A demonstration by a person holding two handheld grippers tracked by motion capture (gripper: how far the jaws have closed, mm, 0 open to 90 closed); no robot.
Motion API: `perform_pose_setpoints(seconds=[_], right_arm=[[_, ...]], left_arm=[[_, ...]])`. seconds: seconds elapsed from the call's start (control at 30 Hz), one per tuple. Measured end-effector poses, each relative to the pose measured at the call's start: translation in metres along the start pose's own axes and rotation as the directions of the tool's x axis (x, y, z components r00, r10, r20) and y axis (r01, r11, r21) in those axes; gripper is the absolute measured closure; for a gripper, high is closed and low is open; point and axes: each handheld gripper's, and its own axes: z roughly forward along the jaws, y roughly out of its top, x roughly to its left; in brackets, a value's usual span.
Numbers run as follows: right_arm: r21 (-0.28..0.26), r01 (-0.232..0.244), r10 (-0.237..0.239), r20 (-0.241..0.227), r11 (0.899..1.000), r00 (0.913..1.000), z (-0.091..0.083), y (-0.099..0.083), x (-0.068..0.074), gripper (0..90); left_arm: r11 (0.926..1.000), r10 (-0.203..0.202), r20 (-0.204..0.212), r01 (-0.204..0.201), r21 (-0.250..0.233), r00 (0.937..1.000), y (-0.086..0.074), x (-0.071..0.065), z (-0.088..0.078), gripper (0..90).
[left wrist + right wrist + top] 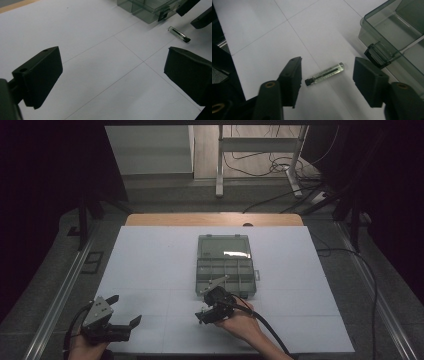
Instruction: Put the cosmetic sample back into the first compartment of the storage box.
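Note:
A small clear glass vial (325, 74) with a black cap lies flat on the white table, just in front of the latch of an open grey compartment box (225, 270). My right gripper (328, 68) is open, one jaw on each side of the vial and neither touching it. In the high view the right gripper (205, 304) hovers at the box's front left corner. My left gripper (125, 310) is open and holds nothing near the table's front left. The left gripper view has that gripper (112, 67) aimed at the vial (178, 33) and the box (147, 8).
The box's lid (223, 247) lies folded back away from me, and its black latch (378, 56) sticks out close to my right jaw. The white table sheet (150, 265) has thin grid lines. Cables and a desk frame (260, 150) are on the floor beyond.

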Motion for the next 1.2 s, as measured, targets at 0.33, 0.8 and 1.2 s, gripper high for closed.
perform_pose_setpoints(seconds=[0.33, 0.8, 1.2], right_arm=[[0.02, -0.008, 0.008, 0.012, 1.0, 0.9999, 0.013, 0.003, -0.002, 57.4], [0.083, 0.021, -0.027, 0.074, 0.996, 0.9969, 0.027, -0.002, 0.004, 65.8], [0.089, 0.066, -0.074, 0.097, 0.994, 0.9926, 0.026, -0.003, 0.005, 80.8]], left_arm=[[1.0, 0.006, 0.0, -0.006, 0.001, 1.0, 0.0, -0.001, 0.0, 2.2], [0.9998, 0.019, -0.001, -0.019, 0.004, 0.9998, 0.0, -0.002, 0.0, 2.2], [0.9998, 0.02, 0.001, -0.02, 0.003, 0.9998, 0.0, -0.002, 0.0, 2.2]])
